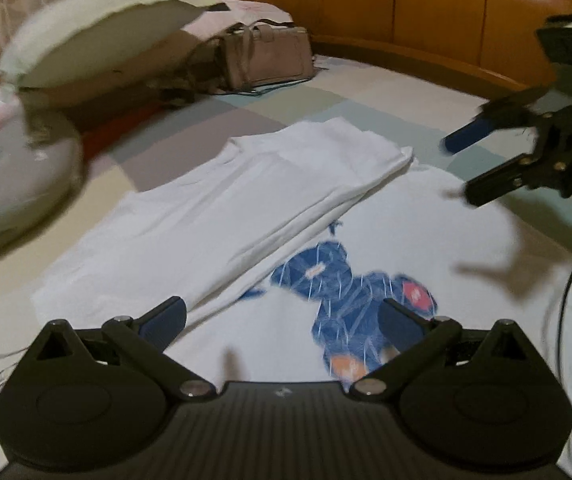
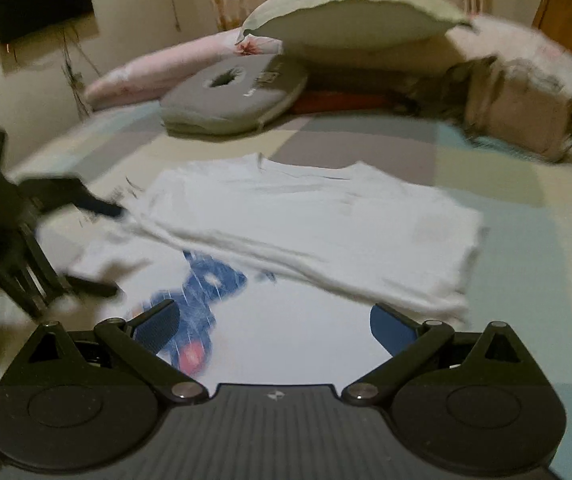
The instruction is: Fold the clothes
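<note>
A white T-shirt (image 1: 406, 232) with a blue bear print (image 1: 350, 304) lies flat on the bed, one side folded over the middle as a long flap (image 1: 222, 224). My left gripper (image 1: 282, 316) hovers open just above the shirt's near edge, nothing between its fingers. My right gripper (image 1: 462, 168) shows at the right of the left wrist view, open, above the shirt's far side. In the right wrist view the same shirt (image 2: 326, 216) spreads ahead, my right gripper (image 2: 274, 320) is open over the print (image 2: 202, 292), and the left gripper (image 2: 102, 248) is open at the left.
A checked bedsheet (image 1: 326, 92) covers the bed. At the far side lie a beige handbag (image 1: 270, 56), a large pillow (image 1: 102, 24), a grey round cushion (image 2: 238, 96) and pink bedding (image 2: 146, 76). A wooden headboard (image 1: 426, 4) stands behind. A cable (image 1: 570, 280) hangs from the right gripper.
</note>
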### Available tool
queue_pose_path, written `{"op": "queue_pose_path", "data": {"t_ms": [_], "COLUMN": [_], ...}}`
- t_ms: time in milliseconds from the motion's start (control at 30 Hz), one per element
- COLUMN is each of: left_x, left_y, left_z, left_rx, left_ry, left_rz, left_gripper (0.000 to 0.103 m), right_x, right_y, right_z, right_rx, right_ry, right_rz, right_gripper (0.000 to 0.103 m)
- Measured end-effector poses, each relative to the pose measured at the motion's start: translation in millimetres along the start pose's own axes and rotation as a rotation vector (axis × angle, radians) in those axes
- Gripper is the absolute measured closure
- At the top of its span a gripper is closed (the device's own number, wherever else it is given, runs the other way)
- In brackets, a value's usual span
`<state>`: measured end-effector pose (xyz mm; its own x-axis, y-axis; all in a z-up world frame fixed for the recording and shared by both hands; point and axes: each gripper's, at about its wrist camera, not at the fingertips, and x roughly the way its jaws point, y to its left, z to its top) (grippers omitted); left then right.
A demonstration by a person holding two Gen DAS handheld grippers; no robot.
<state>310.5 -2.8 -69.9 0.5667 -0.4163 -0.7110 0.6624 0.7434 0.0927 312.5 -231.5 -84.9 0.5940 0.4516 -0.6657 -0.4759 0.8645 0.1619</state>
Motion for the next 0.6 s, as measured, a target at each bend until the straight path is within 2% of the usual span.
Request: {"op": "queue_pose_path", "data": {"t_ms": [167, 267, 367, 600], "left_x": [-28, -31, -33, -37], "left_y": [-25, -46, -53, -68], "left_z": [-27, -47, -61, -93], "left_rx": [0.004, 0.006, -0.032, -0.130], "left_ry": [0.034, 0.043, 0.041, 0.033], "left_rz": [0.063, 0.062, 0.061, 0.062], "left_gripper": [0.001, 0.001, 0.001, 0.001], "right_x": [-3, -5, -6, 14], "right_y": [24, 39, 53, 59], "right_z": [-33, -52, -71, -88], "right_rx": [-0.027, -0.043, -0.055, 0.016], "right_ry": [0.053, 0.084, 0.113, 0.133], "right_rz": [-0.030, -0.049, -0.069, -0.135], "right_gripper": [0.000, 0.000, 0.000, 0.000]}}
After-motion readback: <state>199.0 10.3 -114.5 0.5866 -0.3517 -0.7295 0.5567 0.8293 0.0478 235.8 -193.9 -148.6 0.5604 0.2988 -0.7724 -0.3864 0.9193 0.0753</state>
